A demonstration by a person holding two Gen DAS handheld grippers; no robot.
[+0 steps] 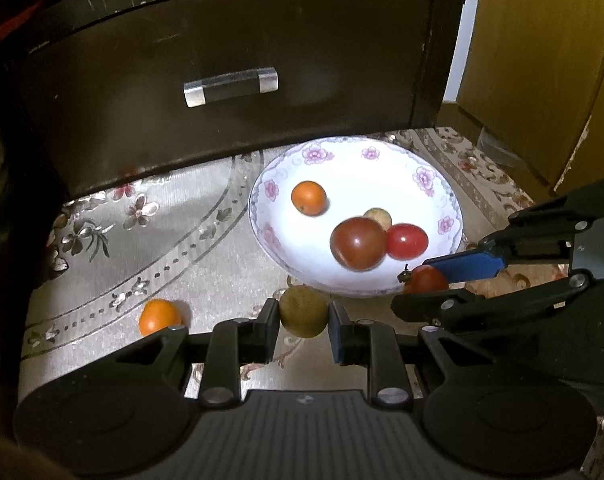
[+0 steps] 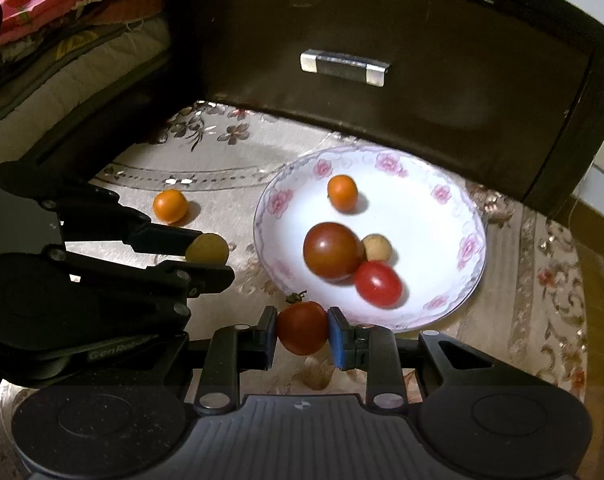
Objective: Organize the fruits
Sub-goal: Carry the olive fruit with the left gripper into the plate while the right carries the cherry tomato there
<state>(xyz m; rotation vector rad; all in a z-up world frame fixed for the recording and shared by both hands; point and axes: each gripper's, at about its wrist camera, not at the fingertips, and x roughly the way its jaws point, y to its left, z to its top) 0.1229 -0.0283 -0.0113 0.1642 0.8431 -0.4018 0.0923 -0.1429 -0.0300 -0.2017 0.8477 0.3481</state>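
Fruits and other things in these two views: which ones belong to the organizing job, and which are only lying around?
Belong to the job:
- plate holding four fruits
- yellow-green fruit in the left tool
- red tomato in the right tool
- orange fruit on the cloth

Only lying around:
- dark drawer front
- patterned tablecloth
- folded bedding

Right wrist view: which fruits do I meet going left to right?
Orange fruit on the cloth → yellowish fruit in the left gripper → red tomato in the right gripper → small orange in the plate.
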